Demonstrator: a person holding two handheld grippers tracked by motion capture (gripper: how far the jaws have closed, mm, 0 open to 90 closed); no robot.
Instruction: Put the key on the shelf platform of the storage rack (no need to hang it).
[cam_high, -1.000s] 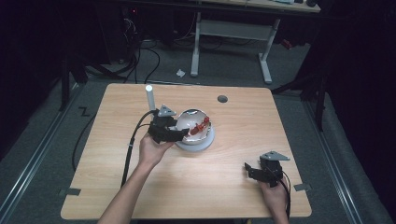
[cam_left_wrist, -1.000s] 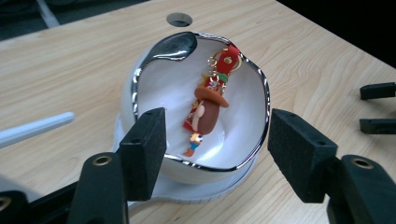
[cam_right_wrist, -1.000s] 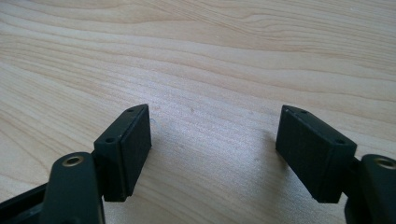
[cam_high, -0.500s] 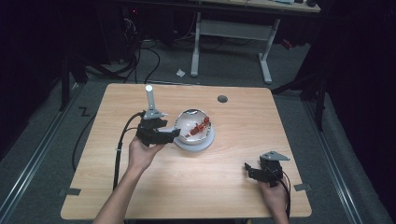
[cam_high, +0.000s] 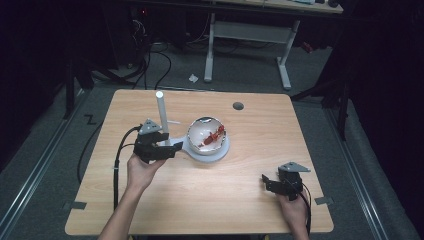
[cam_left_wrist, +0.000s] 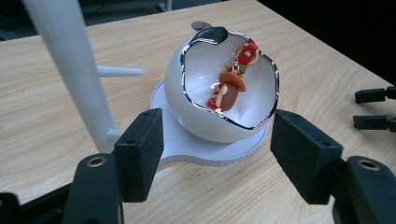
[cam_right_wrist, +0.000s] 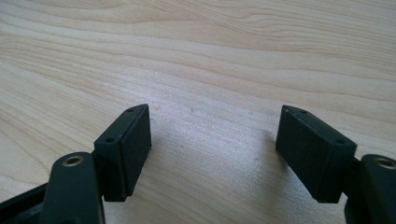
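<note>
Your wooden table (cam_high: 200, 200) carries a white stand (cam_high: 165, 131) with a bowl (cam_high: 206, 134) holding a red charm (cam_left_wrist: 232, 84). Your left gripper (cam_high: 169, 151) hovers beside it, jaws spread; your right gripper (cam_high: 268, 182) rests released, well apart.

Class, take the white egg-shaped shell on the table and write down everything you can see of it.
The white shell is glossy, like glazed ceramic or plastic, rounded like a broken egg, with a wavy silver-edged opening tilted up towards the left gripper. Inside lies a small red and brown figure charm. The shell sits on a flat round white base joined to an upright white post, near the middle of the wooden table. The gripper's open jaws flank it without touching.
</note>
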